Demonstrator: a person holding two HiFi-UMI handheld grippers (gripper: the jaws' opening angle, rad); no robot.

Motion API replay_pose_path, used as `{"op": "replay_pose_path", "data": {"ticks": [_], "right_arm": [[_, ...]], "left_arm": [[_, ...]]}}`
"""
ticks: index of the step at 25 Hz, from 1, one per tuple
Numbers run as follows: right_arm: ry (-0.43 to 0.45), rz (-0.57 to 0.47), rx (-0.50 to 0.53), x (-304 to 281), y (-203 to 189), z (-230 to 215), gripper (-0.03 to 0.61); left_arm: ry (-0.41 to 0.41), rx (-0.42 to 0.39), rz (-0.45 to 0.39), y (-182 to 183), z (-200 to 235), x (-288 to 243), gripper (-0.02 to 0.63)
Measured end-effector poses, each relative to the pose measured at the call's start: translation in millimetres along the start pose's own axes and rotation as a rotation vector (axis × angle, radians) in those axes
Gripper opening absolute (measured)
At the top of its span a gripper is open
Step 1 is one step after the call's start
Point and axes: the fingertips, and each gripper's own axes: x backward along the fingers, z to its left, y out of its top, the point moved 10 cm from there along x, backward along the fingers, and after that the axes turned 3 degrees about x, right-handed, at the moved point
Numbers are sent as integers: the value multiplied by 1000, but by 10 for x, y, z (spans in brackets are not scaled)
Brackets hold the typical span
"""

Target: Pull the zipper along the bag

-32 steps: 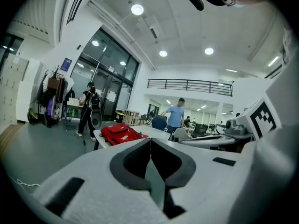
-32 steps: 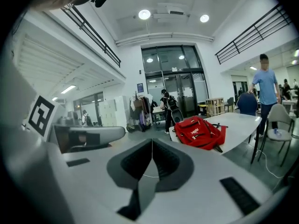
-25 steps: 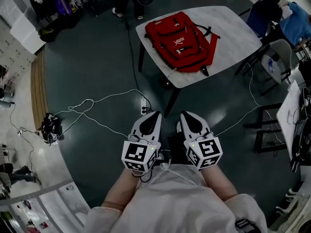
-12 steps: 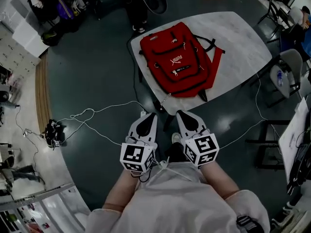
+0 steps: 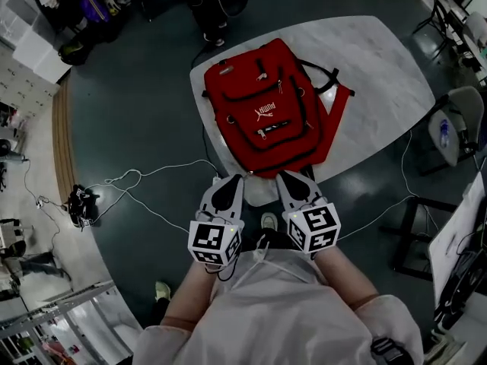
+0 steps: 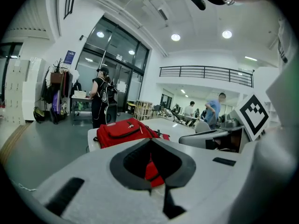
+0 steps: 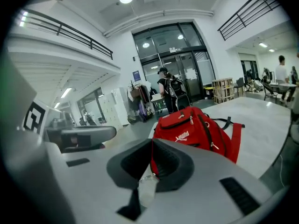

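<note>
Fingers of the left gripper (image 5: 230,181) and the right gripper (image 5: 289,178) are closed tip to tip, with nothing gripped between them. Red backpack (image 5: 266,112) lies flat on the white table (image 5: 380,59) straight ahead of both pairs of fingertips, untouched by them, its zippered front pockets facing up and its straps (image 5: 335,105) spread to the right.

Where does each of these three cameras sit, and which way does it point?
Head view: on the person's head, looking steeply down at the red backpack on the table; shows the forearms, left gripper and right gripper.
Left gripper view: rides the left gripper, looking forward along its closed jaws at the backpack; the right gripper shows beside it.
Right gripper view: rides the right gripper, facing the backpack past closed jaws; the left gripper shows at its left.
Shared: all three see the backpack on the table.
</note>
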Motion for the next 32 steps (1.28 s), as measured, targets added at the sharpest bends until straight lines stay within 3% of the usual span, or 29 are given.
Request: {"op": "replay_pose_path", "data": {"ticks": [5, 10, 18, 30, 32], "right_arm": [[-37, 93, -36, -223, -181, -83, 28], [-106, 187, -101, -496, -454, -68, 28], [-149, 343, -126, -966, -908, 61, 28], [-178, 508, -179, -1345, -1270, -163, 27], [-181, 523, -190, -1371, -1256, -178, 26]], "left_arm": [[-24, 49, 87, -173, 244, -279, 20], [-95, 39, 204, -342, 541, -525, 20], [-185, 90, 386, -923, 933, -705, 20], [-260, 80, 497, -1434, 874, -859, 25], [-282, 75, 522, -1464, 839, -883, 120]]}}
